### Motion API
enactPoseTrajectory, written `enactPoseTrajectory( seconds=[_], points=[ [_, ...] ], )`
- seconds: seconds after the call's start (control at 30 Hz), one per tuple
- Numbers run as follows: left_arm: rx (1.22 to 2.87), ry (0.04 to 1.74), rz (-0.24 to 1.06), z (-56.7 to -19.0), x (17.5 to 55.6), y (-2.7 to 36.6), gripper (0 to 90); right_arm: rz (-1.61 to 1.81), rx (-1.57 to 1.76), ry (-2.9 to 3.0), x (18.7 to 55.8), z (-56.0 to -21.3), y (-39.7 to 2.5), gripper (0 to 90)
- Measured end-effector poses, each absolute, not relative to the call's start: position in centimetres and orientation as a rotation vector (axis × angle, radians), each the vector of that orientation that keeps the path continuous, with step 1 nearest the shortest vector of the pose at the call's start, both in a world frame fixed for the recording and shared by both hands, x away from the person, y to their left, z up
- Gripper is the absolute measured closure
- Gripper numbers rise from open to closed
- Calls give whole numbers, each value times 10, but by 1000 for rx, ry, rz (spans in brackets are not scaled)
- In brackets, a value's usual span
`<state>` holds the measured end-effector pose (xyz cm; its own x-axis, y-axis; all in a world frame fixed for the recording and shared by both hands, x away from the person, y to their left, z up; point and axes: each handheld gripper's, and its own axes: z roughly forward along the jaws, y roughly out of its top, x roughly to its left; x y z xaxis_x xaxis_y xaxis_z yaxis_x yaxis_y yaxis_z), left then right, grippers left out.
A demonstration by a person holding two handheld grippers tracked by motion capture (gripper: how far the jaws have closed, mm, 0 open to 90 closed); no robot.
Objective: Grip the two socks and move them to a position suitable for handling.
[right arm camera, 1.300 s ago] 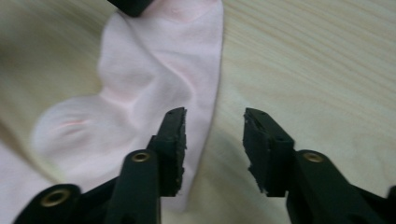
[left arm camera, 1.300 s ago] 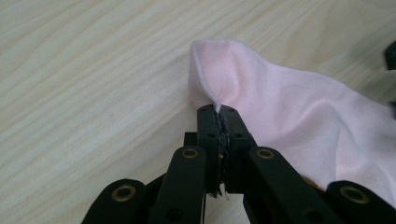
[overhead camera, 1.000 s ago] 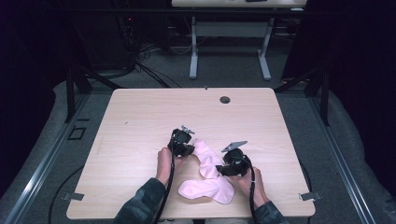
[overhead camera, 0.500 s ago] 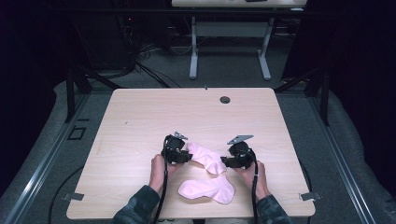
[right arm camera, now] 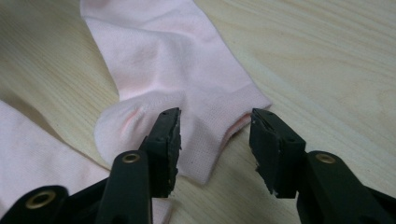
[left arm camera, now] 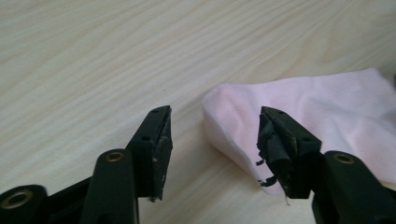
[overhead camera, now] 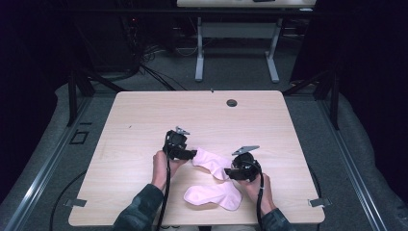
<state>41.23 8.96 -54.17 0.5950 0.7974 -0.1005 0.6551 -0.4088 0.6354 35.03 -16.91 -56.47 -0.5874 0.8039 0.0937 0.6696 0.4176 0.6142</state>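
Item: upper sock (overhead camera: 211, 162), pink, laid flat on the table (overhead camera: 144, 120), its long axis running from about 10 o'clock to 4 o'clock in the high view, between the two grippers. Left gripper (overhead camera: 192, 154): held at the sock's 10 o'clock end; in the left gripper view its jaws are seen parted wide, nothing between them but bare wood and the rounded toe end of the sock (left arm camera: 299, 116), which lies at about 1 o'clock from the jaw gap, one corner just inside the right-hand jaw (contact cannot be confirmed). Right gripper (overhead camera: 230, 172): held at the 4 o'clock end; in the right gripper view its jaws are likewise seen spread apart and empty, straddling the cuff of the sock (right arm camera: 187, 93), the cuff's open edge lying in the gap and the sock's length leading away toward 11 o'clock. Second item: lower sock (overhead camera: 214, 196), pink, lying apart from the first at about 6 o'clock of it, near the table's front edge, long axis roughly 9 to 3 o'clock; a strip of it is seen at the lower left of the right gripper view. Assessment: each end of the upper sock is judged to be about equally close to its own gripper, so a two-ended pinch along the axis is the likely next move, with the right gripper the better seated.
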Motion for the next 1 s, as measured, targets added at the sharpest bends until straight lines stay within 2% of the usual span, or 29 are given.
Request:
enactPoseTrajectory(
  seconds=[0.27,0.33,0.5,0.7,1.0],
  points=[
    [2257,1112,259,-554,420,82,673,884,1296,2442,352,-568,-165,620],
    [2258,1106,253,-553,419,82,742,873,1287,2449,352,-568,-167,658],
    [2260,1099,253,-552,418,85,848,888,1291,2431,352,-569,-170,749],
    [2264,1098,256,-553,415,88,882,932,1306,2438,354,-570,-176,819],
    [2247,1096,258,-551,411,93,882,946,1314,2438,356,-571,-180,828]
  ],
)
